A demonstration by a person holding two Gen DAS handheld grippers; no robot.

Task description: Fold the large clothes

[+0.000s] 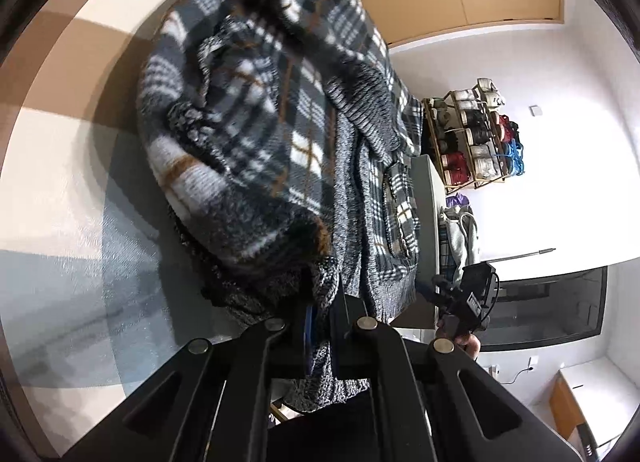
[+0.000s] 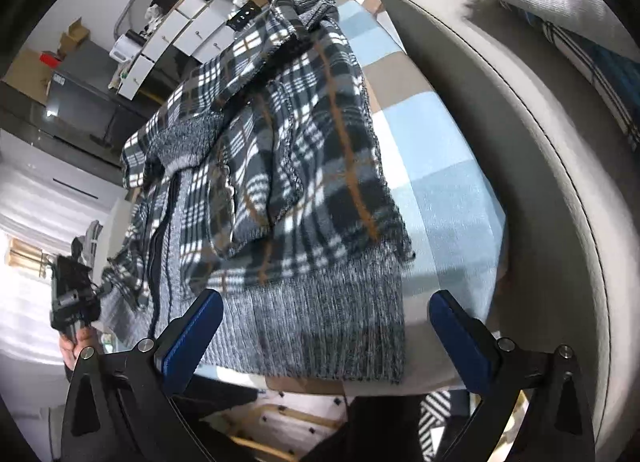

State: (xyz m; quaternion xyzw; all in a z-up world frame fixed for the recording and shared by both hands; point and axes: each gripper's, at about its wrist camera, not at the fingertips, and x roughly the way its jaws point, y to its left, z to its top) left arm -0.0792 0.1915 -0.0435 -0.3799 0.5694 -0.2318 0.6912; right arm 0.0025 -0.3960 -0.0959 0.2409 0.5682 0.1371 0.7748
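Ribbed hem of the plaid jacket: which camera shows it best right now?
The right wrist view. There the ribbed hem lies spread across the bed edge between the open right gripper. The left wrist view shows only a bunched strip of hem, clamped in the shut left gripper.

We note both grippers are black, with ribbed linkage arms and round silver pivot screws. The right gripper [image 2: 324,318] carries blue finger pads [image 2: 192,336]; the left gripper [image 1: 316,314] shows a blue pad edge.
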